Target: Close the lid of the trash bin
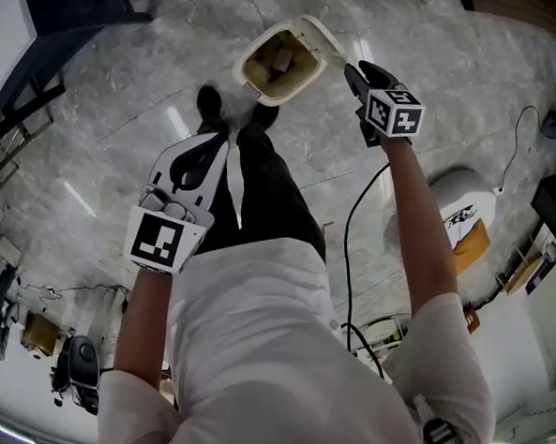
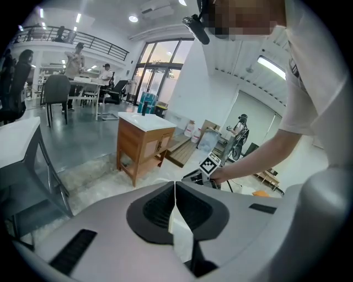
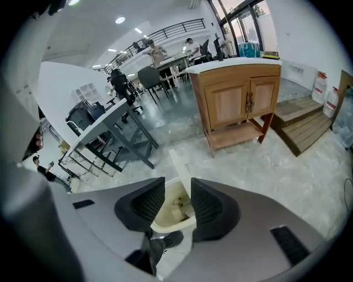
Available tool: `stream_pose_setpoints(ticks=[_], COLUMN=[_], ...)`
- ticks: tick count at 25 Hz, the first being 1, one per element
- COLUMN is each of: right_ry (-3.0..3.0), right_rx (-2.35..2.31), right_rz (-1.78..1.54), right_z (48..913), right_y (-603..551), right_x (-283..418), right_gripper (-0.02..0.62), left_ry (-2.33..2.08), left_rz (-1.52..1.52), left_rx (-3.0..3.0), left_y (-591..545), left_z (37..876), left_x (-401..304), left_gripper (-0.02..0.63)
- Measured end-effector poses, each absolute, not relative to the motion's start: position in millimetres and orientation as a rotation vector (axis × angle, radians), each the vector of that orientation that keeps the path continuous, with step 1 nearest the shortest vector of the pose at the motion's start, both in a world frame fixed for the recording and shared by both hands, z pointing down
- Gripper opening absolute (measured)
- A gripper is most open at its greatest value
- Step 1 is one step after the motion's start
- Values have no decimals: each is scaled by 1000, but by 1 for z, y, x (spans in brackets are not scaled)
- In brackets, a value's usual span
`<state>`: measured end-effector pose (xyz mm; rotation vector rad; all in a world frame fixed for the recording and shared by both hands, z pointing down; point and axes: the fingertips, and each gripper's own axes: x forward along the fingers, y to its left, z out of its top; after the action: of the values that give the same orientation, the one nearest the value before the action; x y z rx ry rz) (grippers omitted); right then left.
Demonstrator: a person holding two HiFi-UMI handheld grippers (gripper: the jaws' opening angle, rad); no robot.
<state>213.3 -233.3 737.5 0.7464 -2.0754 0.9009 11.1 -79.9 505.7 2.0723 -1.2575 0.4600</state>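
The trash bin [image 1: 278,66] sits on the floor just beyond my feet. Its lid [image 1: 326,37] stands open along the bin's right rim. My right gripper [image 1: 363,78] hangs just right of that lid, jaws spread and empty, so I judge a leftward push would close it. My left gripper [image 1: 208,155], jaws pressed together on nothing, is well apart, nearer me.

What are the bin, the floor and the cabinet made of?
Bin: probably plastic. It is cream and smooth, with a thin moulded rim and a slight sheen.
Floor: looks like polished stone or marble-look tile. It is grey with pale veins and mirrors the ceiling lights.
Cabinet: wood or wood veneer. It is honey-brown with panelled doors and a soft, satin look.
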Motion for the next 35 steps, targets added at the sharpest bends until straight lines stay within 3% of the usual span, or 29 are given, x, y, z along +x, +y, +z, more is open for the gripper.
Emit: stream_pose_setpoints(ticks=[15, 35], right_ry=[-2027, -1983], right_rx=[761, 646], right_rz=[991, 1127], right_z=[781, 826], right_y=[-225, -105], right_x=[203, 142], right_gripper=[153, 155], left_ry=[-1217, -1200], left_rz=[439, 433], left_rx=[2024, 1964], left_y=[-70, -45], left_z=[545, 591], left_x=[15, -7], left_gripper=[21, 21])
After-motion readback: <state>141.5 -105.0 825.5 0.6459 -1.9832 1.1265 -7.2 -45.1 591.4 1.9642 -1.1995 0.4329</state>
